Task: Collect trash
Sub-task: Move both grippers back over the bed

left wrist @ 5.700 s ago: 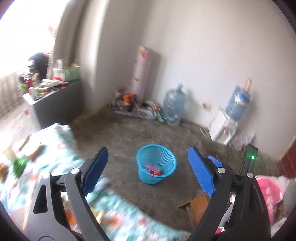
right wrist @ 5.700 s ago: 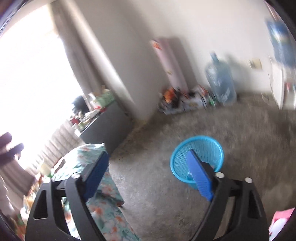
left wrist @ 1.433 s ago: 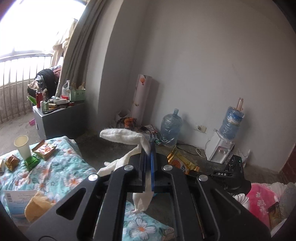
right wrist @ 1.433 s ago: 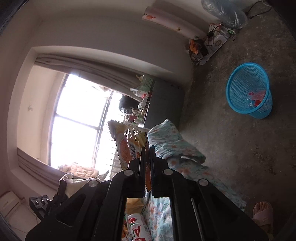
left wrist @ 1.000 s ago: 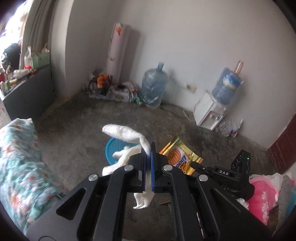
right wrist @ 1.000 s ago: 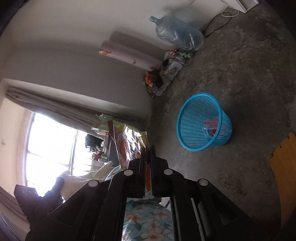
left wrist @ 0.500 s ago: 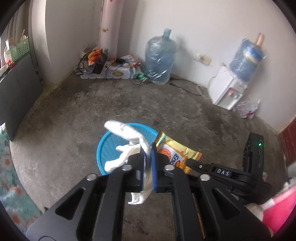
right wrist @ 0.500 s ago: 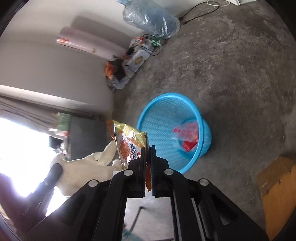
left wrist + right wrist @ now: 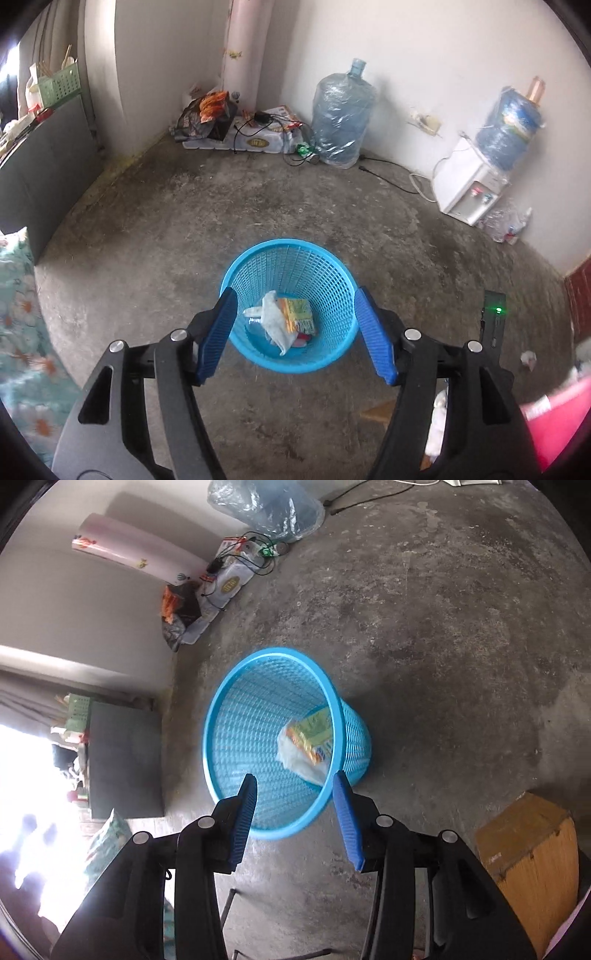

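Basket (image 9: 258, 275) serves as the reference for every position below; it is a blue mesh waste basket standing upright on the bare concrete floor (image 9: 166, 221).

Contents: a white crumpled tissue (image 9: 275, 325) and a yellow-green snack wrapper (image 9: 297, 314) lie on the basket bottom, touching each other; a small red item (image 9: 303, 336) lies just beside them, partly covered; the right wrist view shows the same wrapper (image 9: 314, 734) and tissue (image 9: 295, 758) against the basket's inner wall.

Gripper state: the left gripper (image 9: 293, 334) is held above the basket mouth with its blue jaws spread wide apart and nothing between them; the right gripper (image 9: 295, 818) hangs over the basket's near rim (image 9: 273, 832), jaws likewise parted and empty.

Progress, as a judgement: the items inside the basket count as collected; both tools are free for a further pick.

Remaining work, as far as visible: a small crumpled white scrap (image 9: 528, 358) lies on the floor well to the right of the basket; a flowered cloth (image 9: 22, 314) shows well to the left of the basket, and whether trash lies on it cannot be told; clutter against the wall beyond the basket, namely a dark bag (image 9: 203, 118) beside a water jug (image 9: 341, 122), is probably storage and not trash, though this is uncertain; a wooden box (image 9: 532, 853) stands near the basket in the right wrist view.
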Demonstrator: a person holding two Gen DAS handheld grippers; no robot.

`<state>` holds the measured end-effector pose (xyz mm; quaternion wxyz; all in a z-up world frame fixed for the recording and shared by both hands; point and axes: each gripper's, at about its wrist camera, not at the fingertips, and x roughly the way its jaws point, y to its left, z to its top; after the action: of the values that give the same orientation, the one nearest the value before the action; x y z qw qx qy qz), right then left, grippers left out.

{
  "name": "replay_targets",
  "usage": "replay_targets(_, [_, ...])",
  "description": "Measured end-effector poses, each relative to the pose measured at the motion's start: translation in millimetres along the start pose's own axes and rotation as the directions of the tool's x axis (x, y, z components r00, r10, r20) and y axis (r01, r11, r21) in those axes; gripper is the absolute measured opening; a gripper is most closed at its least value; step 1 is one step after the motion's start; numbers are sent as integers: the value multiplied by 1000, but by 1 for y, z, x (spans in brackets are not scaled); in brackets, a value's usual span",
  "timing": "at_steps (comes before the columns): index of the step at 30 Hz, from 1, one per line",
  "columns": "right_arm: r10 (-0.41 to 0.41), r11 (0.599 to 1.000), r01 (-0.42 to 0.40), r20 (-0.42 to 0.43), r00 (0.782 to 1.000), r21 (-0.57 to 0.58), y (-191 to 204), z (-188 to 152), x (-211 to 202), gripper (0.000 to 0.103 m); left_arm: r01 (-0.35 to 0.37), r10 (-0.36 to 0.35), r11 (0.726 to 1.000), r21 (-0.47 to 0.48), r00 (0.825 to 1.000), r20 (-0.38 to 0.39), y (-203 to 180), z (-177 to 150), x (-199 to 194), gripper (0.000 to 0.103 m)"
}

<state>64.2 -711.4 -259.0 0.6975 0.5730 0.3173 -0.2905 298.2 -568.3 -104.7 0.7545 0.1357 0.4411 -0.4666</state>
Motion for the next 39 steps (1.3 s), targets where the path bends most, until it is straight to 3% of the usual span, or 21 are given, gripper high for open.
replay_targets(5, [65,992,-65,-4,998,-111,25,-29,-44,42,43,-43,999,-11,999,20,32,-17,-103,67])
replay_targets(8, [94,967,-90,6,996,-240,58,-48,-77,46,10,-7,999,-42,998,70,59,-36,-186,69])
replay_targets(10, [109,928,-96,13,994,-360,89,-64,-100,48,-29,41,995,-92,991,129,79,-54,-249,71])
replay_targets(13, [175,860,-156,-7,985,-486,133,-90,-131,51,-74,118,978,-196,968,223,108,-90,-340,73])
replay_targets(15, [225,799,-210,-45,973,-564,163,-114,-149,53,-107,180,961,-255,942,283,122,-120,-395,76])
replay_targets(19, [287,676,-332,-179,941,-658,210,-162,-174,56,-214,340,914,-344,867,365,134,-189,-480,78])
replay_targets(21, [292,618,-374,-240,926,-691,230,-191,-183,56,-242,391,892,-382,838,382,136,-227,-506,80])
replay_targets(26, [286,485,-492,-400,871,-723,274,-260,-197,57,-276,464,848,-453,800,380,134,-310,-538,80])
replay_targets(32, [226,284,-598,-553,802,-750,324,-358,-200,75,-309,518,815,-490,768,377,143,-368,-559,80])
replay_targets(34, [190,242,-627,-597,779,-741,338,-388,-195,77,-333,541,800,-498,760,360,144,-379,-560,80])
replay_targets(36, [151,212,-630,-612,776,-747,350,-415,-186,77,-364,562,793,-490,747,356,140,-386,-559,80])
replay_targets(39, [95,187,-630,-624,775,-754,365,-444,-165,77,-387,565,797,-464,750,344,139,-397,-551,80])
